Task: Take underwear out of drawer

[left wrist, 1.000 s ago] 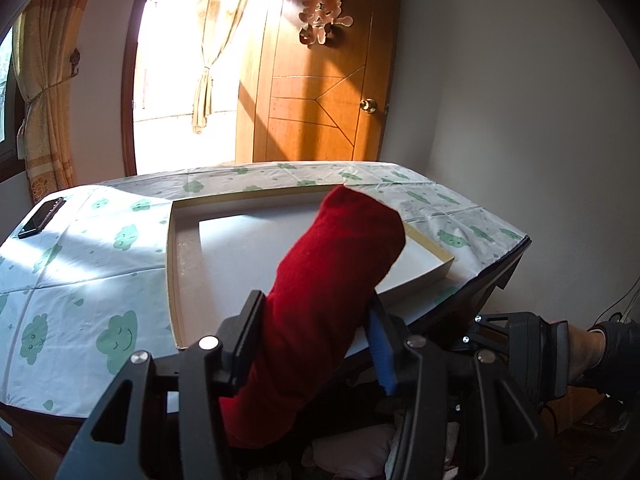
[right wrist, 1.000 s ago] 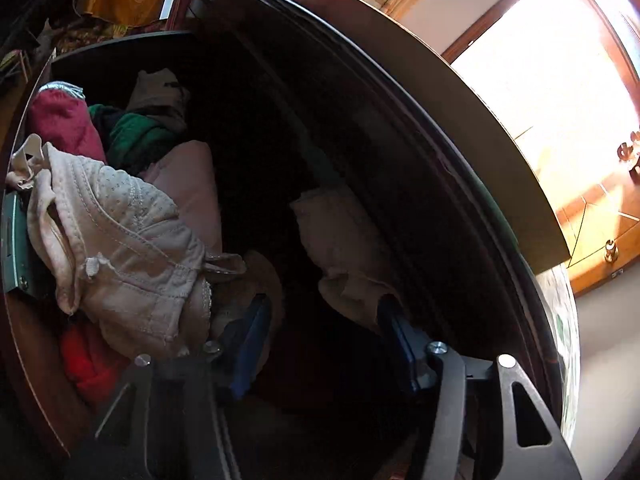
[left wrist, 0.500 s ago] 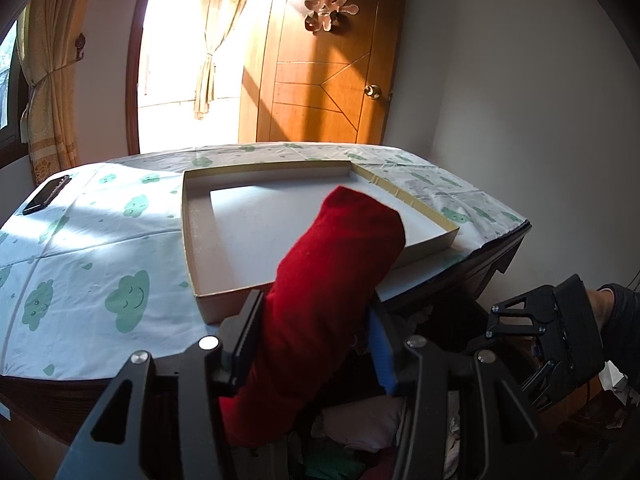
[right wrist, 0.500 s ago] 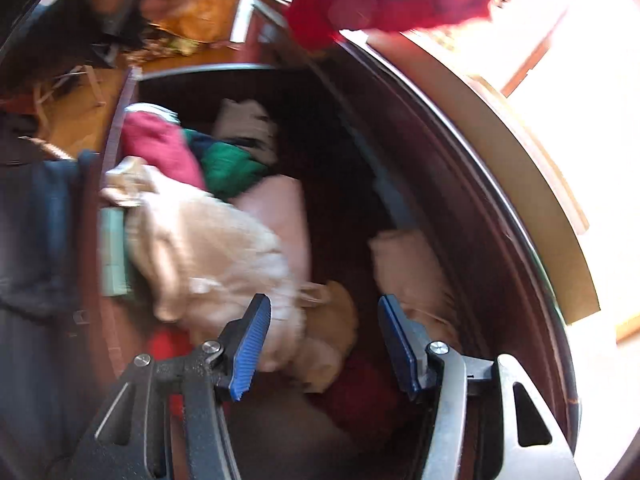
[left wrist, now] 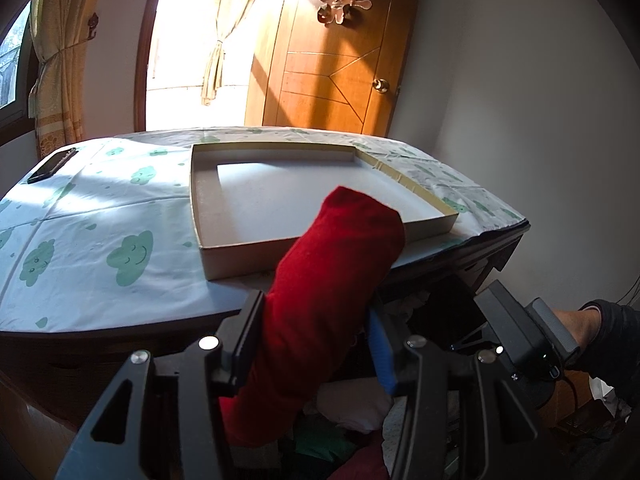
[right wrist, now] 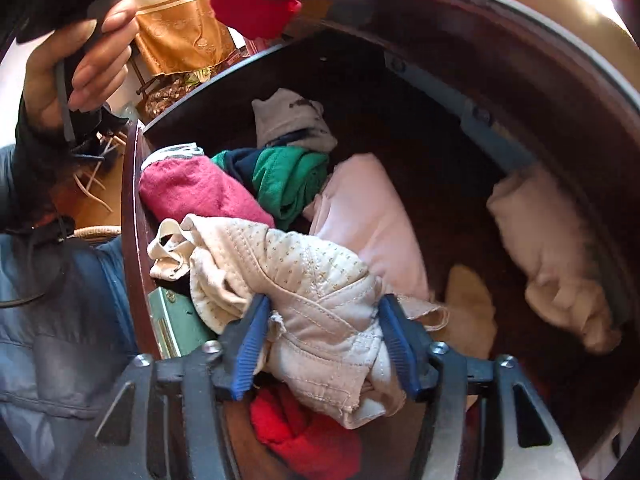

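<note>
Fingers of the left gripper (left wrist: 312, 344) clamp a red rolled garment (left wrist: 328, 280), lifted clear above the tabletop (left wrist: 100, 232) near the shallow box (left wrist: 256, 196). Right gripper (right wrist: 326, 344) fingers straddle cream quilted underwear (right wrist: 304, 280) in the drawer (right wrist: 134, 208), apparently not yet squeezing. One piece looks out; several remain.

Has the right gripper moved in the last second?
Yes. The right gripper has shifted toward the drawer's front wall; its jaws now straddle the beige garment.

black tool (right wrist: 322, 344), blue pads (right wrist: 250, 344), silver screws.
</note>
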A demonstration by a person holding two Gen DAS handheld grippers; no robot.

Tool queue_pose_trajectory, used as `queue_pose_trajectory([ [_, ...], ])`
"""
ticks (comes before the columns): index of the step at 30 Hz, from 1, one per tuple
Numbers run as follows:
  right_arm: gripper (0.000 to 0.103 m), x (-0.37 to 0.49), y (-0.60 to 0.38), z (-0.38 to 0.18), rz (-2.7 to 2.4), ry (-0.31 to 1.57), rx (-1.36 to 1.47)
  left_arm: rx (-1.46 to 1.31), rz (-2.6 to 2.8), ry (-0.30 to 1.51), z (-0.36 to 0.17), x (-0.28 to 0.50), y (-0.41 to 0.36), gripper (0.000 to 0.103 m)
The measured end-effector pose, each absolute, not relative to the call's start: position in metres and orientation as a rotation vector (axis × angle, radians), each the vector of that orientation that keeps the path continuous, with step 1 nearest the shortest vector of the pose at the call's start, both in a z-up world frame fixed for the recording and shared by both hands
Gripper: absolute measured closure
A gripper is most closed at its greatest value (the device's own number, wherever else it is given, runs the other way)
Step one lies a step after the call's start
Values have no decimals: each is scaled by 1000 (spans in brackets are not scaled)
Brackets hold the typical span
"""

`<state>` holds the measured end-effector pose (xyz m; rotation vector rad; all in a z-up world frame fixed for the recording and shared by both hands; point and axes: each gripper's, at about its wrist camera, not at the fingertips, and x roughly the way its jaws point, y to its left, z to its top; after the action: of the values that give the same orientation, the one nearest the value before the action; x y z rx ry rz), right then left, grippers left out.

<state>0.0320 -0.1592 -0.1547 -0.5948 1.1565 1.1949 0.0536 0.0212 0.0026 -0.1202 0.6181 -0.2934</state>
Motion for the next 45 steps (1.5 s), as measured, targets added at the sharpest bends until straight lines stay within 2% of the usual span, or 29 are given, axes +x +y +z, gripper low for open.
queue_pose_trajectory([
  [4,82,17,-165,-147,1147,1105,-598,-121,-303,625,0,51,16,55],
  [7,89,-2,-177,-125,1108,998,-588,-114,-302,620,4,50,15,55],
  [16,91,-13,-209,-54,1070,806,-459,-79,-290,587,25,57,16,55],
  [30,91,88,-216,54,916,556,-297,-94,-245,589,65,142,46,55],
  [36,91,159,-201,69,794,560,-279,-117,-241,651,69,200,54,70],
  [37,91,171,-199,69,777,568,-276,-131,-249,670,67,210,56,82],
  [38,91,182,-197,69,761,571,-274,-130,-245,686,65,220,56,87],
  [45,91,244,-181,46,648,631,-280,-133,-230,794,42,256,51,86],
])
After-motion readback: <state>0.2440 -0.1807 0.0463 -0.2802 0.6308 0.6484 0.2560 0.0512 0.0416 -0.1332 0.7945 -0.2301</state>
